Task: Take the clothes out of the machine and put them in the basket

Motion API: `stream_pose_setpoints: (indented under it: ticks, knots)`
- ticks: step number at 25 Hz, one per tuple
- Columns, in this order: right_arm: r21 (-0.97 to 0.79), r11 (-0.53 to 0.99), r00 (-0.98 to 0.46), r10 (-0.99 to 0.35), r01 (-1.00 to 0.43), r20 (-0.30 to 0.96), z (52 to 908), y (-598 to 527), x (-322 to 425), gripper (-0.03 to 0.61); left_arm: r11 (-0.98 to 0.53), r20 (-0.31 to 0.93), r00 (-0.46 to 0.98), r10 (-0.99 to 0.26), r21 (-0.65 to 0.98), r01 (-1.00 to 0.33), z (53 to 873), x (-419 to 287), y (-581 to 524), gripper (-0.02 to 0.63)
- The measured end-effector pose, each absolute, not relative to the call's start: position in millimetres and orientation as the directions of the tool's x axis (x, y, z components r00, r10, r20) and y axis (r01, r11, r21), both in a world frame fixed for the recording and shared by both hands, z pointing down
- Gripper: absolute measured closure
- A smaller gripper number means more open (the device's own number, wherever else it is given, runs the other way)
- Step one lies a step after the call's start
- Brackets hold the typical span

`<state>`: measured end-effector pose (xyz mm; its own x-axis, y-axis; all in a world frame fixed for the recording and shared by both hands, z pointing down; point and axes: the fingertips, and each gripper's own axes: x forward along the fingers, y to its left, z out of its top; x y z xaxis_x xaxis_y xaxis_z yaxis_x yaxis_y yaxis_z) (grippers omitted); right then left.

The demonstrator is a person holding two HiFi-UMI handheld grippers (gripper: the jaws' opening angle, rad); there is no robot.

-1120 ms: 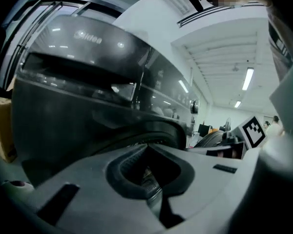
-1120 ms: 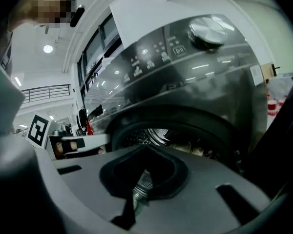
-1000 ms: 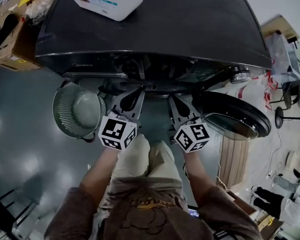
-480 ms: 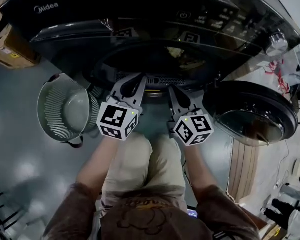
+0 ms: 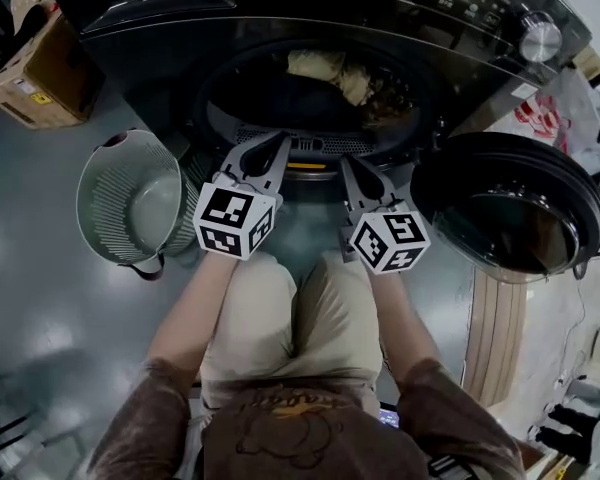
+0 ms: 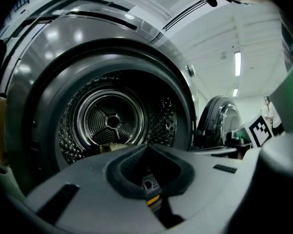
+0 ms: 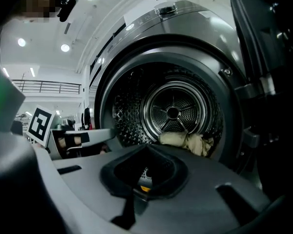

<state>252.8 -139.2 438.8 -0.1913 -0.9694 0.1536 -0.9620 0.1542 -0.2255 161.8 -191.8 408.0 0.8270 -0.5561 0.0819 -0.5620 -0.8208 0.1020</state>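
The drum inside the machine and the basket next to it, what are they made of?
The drum looks like shiny metal, probably steel: it glints under the lights and is dotted with small holes. The basket looks like matte grey-green plastic, with thin moulded ribs running down its wall.

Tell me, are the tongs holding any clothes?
No, nothing is held. The left tongs and the right tongs are both shut and empty, and the clothes lie inside the machine.
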Motion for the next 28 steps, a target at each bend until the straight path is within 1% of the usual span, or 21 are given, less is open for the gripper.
stream_pose_setpoints:
  ticks: [5, 10, 16, 17, 18, 19, 21, 28]
  knots:
    - [-0.185, 0.173, -0.204, -0.965, -0.967, 0.163, 435.4, -142.0, 252.3, 0.58, -0.836, 0.097, 0.842, -0.531, 0.107, -0.539, 410.2, 161.9, -186.8, 0.607]
    - [-0.154, 0.173, -0.202, -0.958, -0.973, 0.202, 444.9, -151.8, 252.1, 0.58, -0.819, 0.108, 0.83, -0.547, 0.134, -0.557, 419.9, 159.8, -183.6, 0.607]
    - [-0.141, 0.192, -0.22, -0.949, -0.971, 0.224, 454.4, -158.1, 243.0, 0.583, -0.816, 0.117, 0.82, -0.56, 0.098, -0.57, 427.1, 162.9, -178.0, 0.607]
    - [-0.143, 0.202, -0.231, -0.945, -0.969, 0.23, 455.9, -158.8, 241.0, 0.575, -0.815, 0.119, 0.82, -0.56, 0.099, -0.571, 427.8, 162.8, -176.9, 0.607]
    - [-0.144, 0.212, -0.242, -0.941, -0.967, 0.238, 457.6, -159.8, 239.3, 0.511, -0.814, 0.12, 0.82, -0.56, 0.105, -0.571, 428.3, 162.6, -176.1, 0.607]
    - [-0.142, 0.22, -0.249, -0.937, -0.965, 0.247, 459.3, -161.1, 238.4, 0.481, -0.813, 0.122, 0.819, -0.56, 0.111, -0.572, 428.7, 162.6, -175.5, 0.607]
    - [-0.124, 0.223, -0.249, -0.934, -0.967, 0.258, 462.0, -164.8, 239.7, 0.456, -0.811, 0.126, 0.819, -0.56, 0.117, -0.573, 429.5, 162.6, -174.4, 0.607]
    - [-0.057, 0.263, -0.268, -0.921, -0.963, 0.283, 467.8, -198.0, 238.9, 0.333, -0.799, 0.13, 0.805, -0.579, 0.106, -0.592, 430.9, 151.6, -172.1, 0.607]
